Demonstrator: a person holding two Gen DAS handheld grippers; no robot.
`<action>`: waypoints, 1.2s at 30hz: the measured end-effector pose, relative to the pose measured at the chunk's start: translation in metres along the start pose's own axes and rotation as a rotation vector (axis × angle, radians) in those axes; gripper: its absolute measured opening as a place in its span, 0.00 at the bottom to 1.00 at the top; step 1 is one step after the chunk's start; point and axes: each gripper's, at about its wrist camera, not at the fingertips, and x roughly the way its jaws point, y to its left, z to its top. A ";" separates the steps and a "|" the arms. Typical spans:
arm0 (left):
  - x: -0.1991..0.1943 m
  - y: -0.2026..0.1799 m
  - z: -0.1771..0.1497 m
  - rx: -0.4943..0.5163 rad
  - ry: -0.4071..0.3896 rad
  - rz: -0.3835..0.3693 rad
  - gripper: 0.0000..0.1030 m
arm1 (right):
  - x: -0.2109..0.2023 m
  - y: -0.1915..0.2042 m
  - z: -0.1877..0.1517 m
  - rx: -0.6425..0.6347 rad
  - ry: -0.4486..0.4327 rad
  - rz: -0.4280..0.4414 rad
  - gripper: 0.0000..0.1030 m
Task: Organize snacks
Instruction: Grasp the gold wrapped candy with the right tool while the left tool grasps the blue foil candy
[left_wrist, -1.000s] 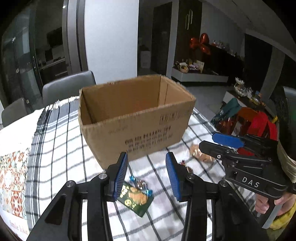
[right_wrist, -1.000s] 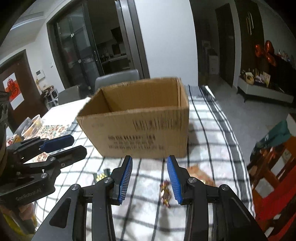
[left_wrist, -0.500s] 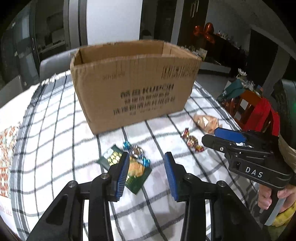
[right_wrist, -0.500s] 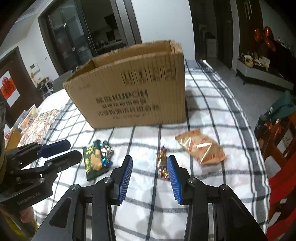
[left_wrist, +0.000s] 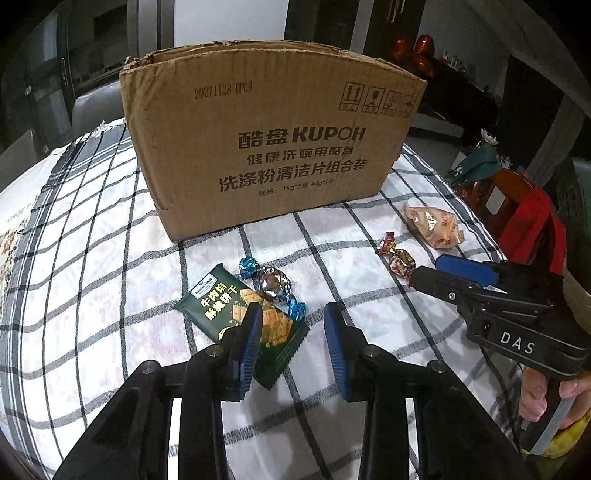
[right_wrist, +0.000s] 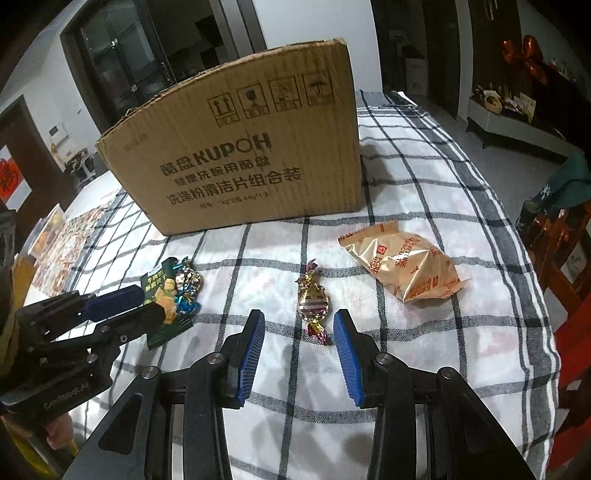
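**Jaws come low over the snacks, nothing gripped yet**

Jaws of the left gripper (left_wrist: 291, 332) have just been closing a little and now stand at a narrow gap, with only the corner of the green cracker packet (left_wrist: 243, 317) seen between them; the pads do not press on it. The right gripper (right_wrist: 299, 338) stands at a similar narrow gap, unchanged, and the red and gold candy (right_wrist: 313, 298) lies just in front of its tips, not touching them.

Compared with a second ago, both grippers have come down toward the desk (left_wrist: 92, 258). Before, the open inside of the cardboard box (left_wrist: 273, 140) was visible from above; now only its printed front wall shows and the snacks appear much nearer. I judge that each hand is preparing to take one snack, the left near the green packet and the blue-wrapped candy (left_wrist: 273, 284) lying on it, the right on the red and gold candy. No snack is seen lifted; whether the box already holds something cannot be told from here.

The count on the checked cloth:
- one cardboard box, standing upright behind the snacks;
- one green cracker packet;
- two twisted candies, one blue-wrapped and one red and gold;
- one gold biscuit bag (right_wrist: 402, 264), lying apart to the right, near the box corner.

So four snacks lie loose in front of the box.
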 end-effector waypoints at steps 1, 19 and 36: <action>0.002 0.001 0.001 -0.001 0.002 -0.002 0.33 | 0.001 0.000 0.001 0.001 0.001 0.000 0.39; 0.038 0.008 0.018 -0.045 0.048 -0.001 0.29 | 0.020 -0.002 0.010 0.019 0.018 0.013 0.34; 0.053 0.006 0.023 -0.074 0.059 -0.004 0.21 | 0.027 -0.003 0.009 0.013 0.031 0.011 0.21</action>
